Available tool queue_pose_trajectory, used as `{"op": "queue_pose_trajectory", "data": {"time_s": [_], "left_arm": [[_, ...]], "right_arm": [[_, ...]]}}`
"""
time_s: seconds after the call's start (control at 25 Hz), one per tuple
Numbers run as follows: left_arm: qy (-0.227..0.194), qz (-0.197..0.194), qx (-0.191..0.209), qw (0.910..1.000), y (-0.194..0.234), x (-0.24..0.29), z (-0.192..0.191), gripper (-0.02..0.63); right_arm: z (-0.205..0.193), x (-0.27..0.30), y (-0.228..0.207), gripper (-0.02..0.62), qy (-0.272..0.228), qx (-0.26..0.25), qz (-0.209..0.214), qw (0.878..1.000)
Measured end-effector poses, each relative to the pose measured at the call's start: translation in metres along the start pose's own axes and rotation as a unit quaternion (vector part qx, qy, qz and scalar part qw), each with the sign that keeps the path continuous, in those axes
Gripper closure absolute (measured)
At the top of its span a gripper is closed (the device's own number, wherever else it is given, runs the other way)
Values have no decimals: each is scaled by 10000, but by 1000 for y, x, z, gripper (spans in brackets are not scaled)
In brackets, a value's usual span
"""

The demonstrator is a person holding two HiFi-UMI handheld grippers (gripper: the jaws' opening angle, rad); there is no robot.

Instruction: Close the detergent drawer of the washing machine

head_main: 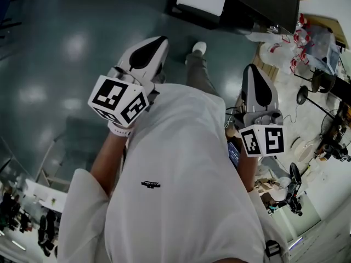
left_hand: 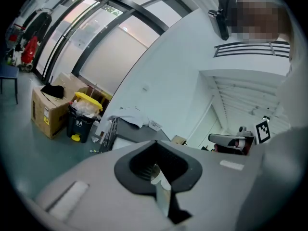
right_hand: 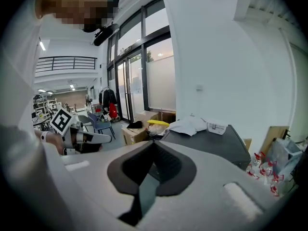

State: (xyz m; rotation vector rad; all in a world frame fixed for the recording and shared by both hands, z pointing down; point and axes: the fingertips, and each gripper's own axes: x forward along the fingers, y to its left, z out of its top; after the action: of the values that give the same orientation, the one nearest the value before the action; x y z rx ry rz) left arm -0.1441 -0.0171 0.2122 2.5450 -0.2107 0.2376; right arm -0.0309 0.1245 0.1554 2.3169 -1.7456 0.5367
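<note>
The left gripper (head_main: 156, 44) and the right gripper (head_main: 252, 69) are held up, well apart, with jaws pressed together on nothing.

Head view down; gripper views outward

Cardboard box (left_hand: 48, 110) on green floor (left_hand: 19, 150), black bin (left_hand: 79, 124) with yellow lid just beside it, red jacket (left_hand: 30, 49) hanging near tall windows (left_hand: 72, 37), blue chair (right_hand: 99, 123)

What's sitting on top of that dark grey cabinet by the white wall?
A crumpled white cloth and a small white box lie on the cabinet. Anything under the cloth is covered.
</note>
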Motion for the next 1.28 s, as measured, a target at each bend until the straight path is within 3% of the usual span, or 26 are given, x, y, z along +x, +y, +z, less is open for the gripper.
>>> {"op": "queue_pose_trajectory", "data": {"time_s": [0.28, 0.8, 1.04, 1.28], "left_arm": [[-5, 401, 46, 9992, 7, 24, 8, 591], [182, 1122, 93, 9935, -19, 114, 15, 591], [132, 1566, 78, 9875, -31, 147, 18, 591], [35, 2105, 7, 9776, -38, 162, 12, 591]], "right_arm": [[12, 26, -28, 594, -4, -128, 435, 9990], [33, 77, -127, 594, -5, -307, 1361, 9902], [39, 103, -165, 594, 0, -513, 1914, 9802], [47, 123, -173, 594, -122, -857, 2669, 9598]]}}
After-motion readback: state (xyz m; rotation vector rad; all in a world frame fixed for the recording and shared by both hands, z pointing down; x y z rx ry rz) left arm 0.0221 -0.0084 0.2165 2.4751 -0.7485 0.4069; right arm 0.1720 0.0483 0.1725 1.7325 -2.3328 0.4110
